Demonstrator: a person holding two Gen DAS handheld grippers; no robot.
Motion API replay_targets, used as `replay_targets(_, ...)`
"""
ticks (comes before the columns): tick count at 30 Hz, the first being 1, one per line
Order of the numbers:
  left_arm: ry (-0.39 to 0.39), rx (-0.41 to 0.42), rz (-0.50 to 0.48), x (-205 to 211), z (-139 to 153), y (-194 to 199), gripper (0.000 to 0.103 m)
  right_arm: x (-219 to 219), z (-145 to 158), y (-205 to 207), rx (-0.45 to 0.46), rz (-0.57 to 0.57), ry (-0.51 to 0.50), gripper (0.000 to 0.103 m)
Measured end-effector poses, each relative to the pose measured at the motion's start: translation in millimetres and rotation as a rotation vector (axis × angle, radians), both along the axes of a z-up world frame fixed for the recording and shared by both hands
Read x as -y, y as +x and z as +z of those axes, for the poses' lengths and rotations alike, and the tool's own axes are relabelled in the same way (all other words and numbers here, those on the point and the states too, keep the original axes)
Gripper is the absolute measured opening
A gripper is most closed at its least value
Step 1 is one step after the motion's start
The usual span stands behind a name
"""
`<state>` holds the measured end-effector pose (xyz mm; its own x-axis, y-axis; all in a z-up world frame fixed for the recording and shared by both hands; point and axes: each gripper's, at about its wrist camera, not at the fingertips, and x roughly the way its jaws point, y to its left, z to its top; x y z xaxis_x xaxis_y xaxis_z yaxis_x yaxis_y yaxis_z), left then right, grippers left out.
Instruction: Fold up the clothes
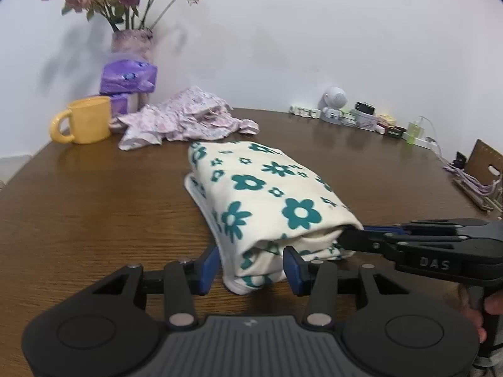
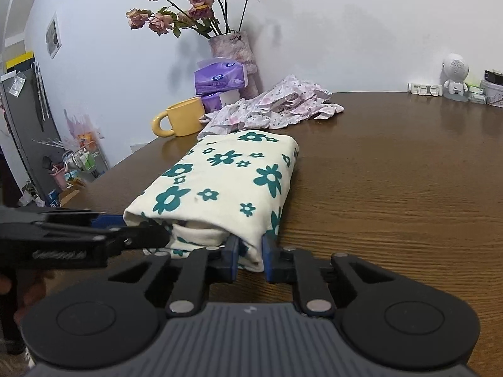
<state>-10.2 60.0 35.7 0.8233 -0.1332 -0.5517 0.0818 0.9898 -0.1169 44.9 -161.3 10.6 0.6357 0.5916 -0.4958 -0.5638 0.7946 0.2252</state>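
Two garments lie on the brown wooden bench (image 1: 94, 207): one cream garment (image 1: 267, 194) printed with teal flowers, folded into a thick bundle mid-bench, and one pale pink floral garment (image 1: 185, 119) crumpled in a heap just behind it. Two tongs meet at the bundle's near end. The left tongs (image 1: 251, 265) straddle the near-left corner, blue pads well apart with cloth between them — released, not pinching. The right tongs (image 2: 250, 257) are clenched on the near-right corner of the folded bundle, pads pressed against the cloth on both sides. The right tool's black body carries the raised letters "DAS".

Behind stand one yellow mug (image 1: 85, 121), two purple tissue packs (image 1: 129, 78) stacked — their print too small to read — and one vase of dried roses (image 2: 232, 47). One small white robot figure (image 2: 456, 75) sits by the far wall.
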Motion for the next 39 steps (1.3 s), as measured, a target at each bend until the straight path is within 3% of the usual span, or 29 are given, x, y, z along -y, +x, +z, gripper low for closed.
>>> replay_targets(2, -0.009, 0.000, 0.009, -1.6, -0.8, 1.9, 0.041, -0.5, -0.2, -1.2, 0.002, 0.001, -0.001, 0.019)
replay_targets(5, -0.025, -0.005, 0.005, -2.7, -4.4, 5.8, 0.025, 2.5, -1.4, -4.5, -0.006, 0.011, 0.002, 0.034)
replay_targets(7, -0.021, -0.009, -0.007, -0.6, -6.6, 5.8, 0.019, 2.5, -3.1, -3.8, -0.004, 0.002, 0.002, 0.033)
replay_targets(9, -0.003, -0.005, -0.013, 2.5, -6.4, 3.3, 0.016, 3.9, -5.5, 3.1, -0.030, -0.004, 0.030, 0.017)
replay_targets(15, 0.023, -0.014, -0.082, 24.7, -5.6, -1.3, 0.014, 14.6, -3.2, 13.3, -0.039, -0.029, 0.048, 0.015)
replay_targets(21, 0.008, -0.014, -0.197, 71.9, -8.2, 4.5, 0.015, 42.8, -0.8, 29.9, -0.042, -0.136, 0.068, 0.018)
replay_targets(24, -0.033, -0.036, -0.250, 88.1, -10.9, 11.8, 0.020, 66.0, 2.5, 29.5, -0.034, -0.203, 0.108, 0.020)
replay_targets(28, -0.102, -0.064, -0.295, 76.4, -6.0, 7.8, 0.039, 90.0, 9.9, 21.4, -0.031, -0.217, 0.165, 0.026)
replay_targets(30, -0.128, -0.048, -0.240, 53.1, 1.2, 2.4, 0.048, 93.1, 12.6, 13.5, -0.035, -0.179, 0.185, 0.038)
replay_targets(35, -0.126, 0.069, -0.017, -8.3, 22.0, -6.4, 0.060, 74.0, 13.5, -4.3, -0.049, -0.037, 0.190, 0.038)
replay_targets(39, -0.095, 0.045, -0.038, -30.2, 24.2, 11.1, 0.064, 49.7, 12.3, -15.6, -0.020, 0.005, 0.126, 0.038)
